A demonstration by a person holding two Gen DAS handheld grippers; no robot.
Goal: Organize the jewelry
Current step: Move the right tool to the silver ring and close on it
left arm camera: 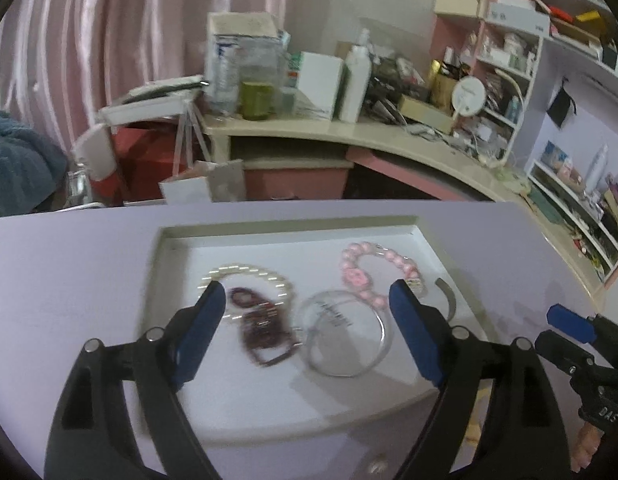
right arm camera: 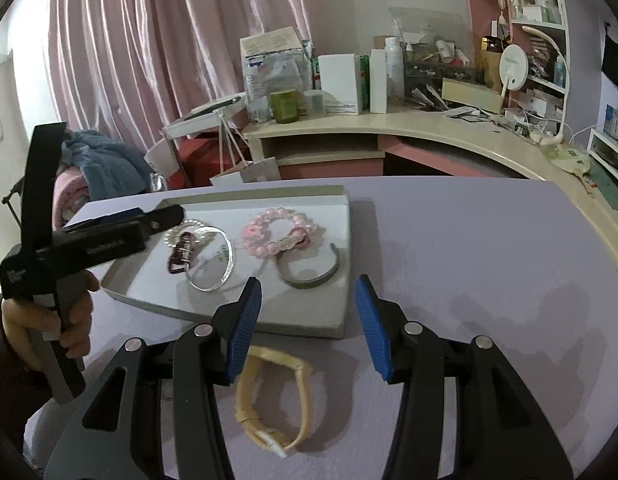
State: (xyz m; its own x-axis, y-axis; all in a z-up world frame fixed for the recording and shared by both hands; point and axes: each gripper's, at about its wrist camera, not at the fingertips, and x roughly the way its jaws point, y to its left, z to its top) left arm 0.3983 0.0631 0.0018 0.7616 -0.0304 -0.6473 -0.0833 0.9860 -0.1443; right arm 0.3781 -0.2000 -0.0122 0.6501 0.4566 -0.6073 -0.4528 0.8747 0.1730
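Observation:
A shallow white tray [left arm camera: 169,264] [right arm camera: 309,320] lies on the lilac table. In it are a pearl bracelet [left arm camera: 245,271] [right arm camera: 177,232], a dark red bead strand [left arm camera: 261,328] [right arm camera: 180,258], a clear bangle [left arm camera: 345,334] [right arm camera: 213,266], a pink bead bracelet [left arm camera: 363,276] [right arm camera: 269,230] and a grey cuff [left arm camera: 449,300] [right arm camera: 311,276]. A beige watch [right arm camera: 275,396] lies on the table in front of the tray. My left gripper [left arm camera: 305,300] [right arm camera: 157,216] is open and empty above the tray. My right gripper [right arm camera: 309,292] is open and empty, just above the watch.
Behind the table stands a cluttered cream desk [right arm camera: 409,124] with boxes, bottles and a round mirror [right arm camera: 513,68]. Shelves [left arm camera: 509,52] fill the right side. Pink curtains [right arm camera: 149,40] hang at the back left. A blue towel [right arm camera: 105,168] lies at the left.

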